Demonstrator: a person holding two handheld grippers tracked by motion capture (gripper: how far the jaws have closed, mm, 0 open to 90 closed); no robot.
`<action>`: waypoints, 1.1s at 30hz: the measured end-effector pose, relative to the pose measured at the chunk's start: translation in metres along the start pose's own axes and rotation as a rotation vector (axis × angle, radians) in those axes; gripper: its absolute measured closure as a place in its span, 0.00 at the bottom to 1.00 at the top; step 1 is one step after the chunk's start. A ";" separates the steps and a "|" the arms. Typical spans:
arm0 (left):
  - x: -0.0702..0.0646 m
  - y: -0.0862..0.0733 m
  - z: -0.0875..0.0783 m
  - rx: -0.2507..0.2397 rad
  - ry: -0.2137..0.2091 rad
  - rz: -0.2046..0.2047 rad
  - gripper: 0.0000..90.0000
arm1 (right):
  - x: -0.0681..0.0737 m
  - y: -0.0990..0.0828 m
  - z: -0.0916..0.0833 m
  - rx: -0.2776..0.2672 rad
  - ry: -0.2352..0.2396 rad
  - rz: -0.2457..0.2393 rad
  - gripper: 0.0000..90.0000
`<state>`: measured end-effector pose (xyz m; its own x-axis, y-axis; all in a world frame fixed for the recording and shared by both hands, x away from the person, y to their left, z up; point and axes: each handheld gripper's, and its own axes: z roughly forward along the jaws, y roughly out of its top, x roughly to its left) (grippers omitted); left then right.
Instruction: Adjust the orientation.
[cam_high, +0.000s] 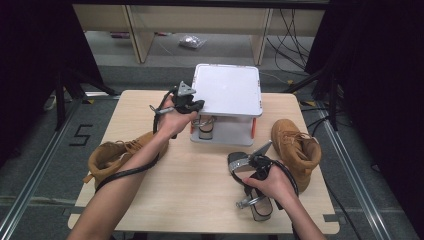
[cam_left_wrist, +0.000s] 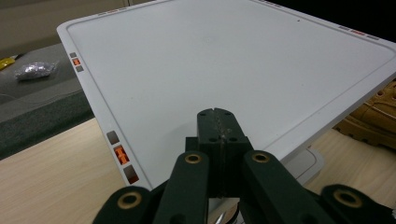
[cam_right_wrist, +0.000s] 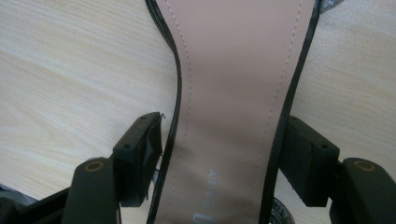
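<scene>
2 tan boots flank the wooden table (cam_high: 200, 190) in the high view, 1 at left (cam_high: 112, 157) and 1 at right (cam_high: 296, 147). Lower right, the right gripper (cam_right_wrist: 219, 154) has its jaws spread around a sandal's (cam_right_wrist: 233, 93) insole, the left pad apart from its edge. Near the centre, the left gripper (cam_left_wrist: 218, 126) hovers with jaws pressed together over the white 2-tier rack (cam_left_wrist: 224, 65).

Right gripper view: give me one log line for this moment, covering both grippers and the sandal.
right gripper: open, jaws astride sandal | sandal: lying on table | left gripper: shut, empty, over white rack top
</scene>
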<state>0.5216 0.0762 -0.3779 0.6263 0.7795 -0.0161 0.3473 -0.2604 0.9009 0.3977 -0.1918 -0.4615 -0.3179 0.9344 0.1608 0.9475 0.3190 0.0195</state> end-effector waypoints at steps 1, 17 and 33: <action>0.000 0.000 0.000 0.001 0.000 0.001 1.00 | 0.002 0.000 0.000 0.007 -0.011 0.020 0.40; 0.000 0.000 0.000 0.001 0.000 0.000 1.00 | 0.004 0.005 0.008 0.020 -0.032 0.046 0.41; 0.000 0.000 0.000 0.006 0.002 0.002 1.00 | 0.008 0.009 0.009 0.057 -0.062 0.053 0.42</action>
<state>0.5213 0.0764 -0.3776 0.6255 0.7801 -0.0139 0.3503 -0.2649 0.8984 0.4036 -0.1796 -0.4691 -0.2706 0.9576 0.0987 0.9602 0.2758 -0.0434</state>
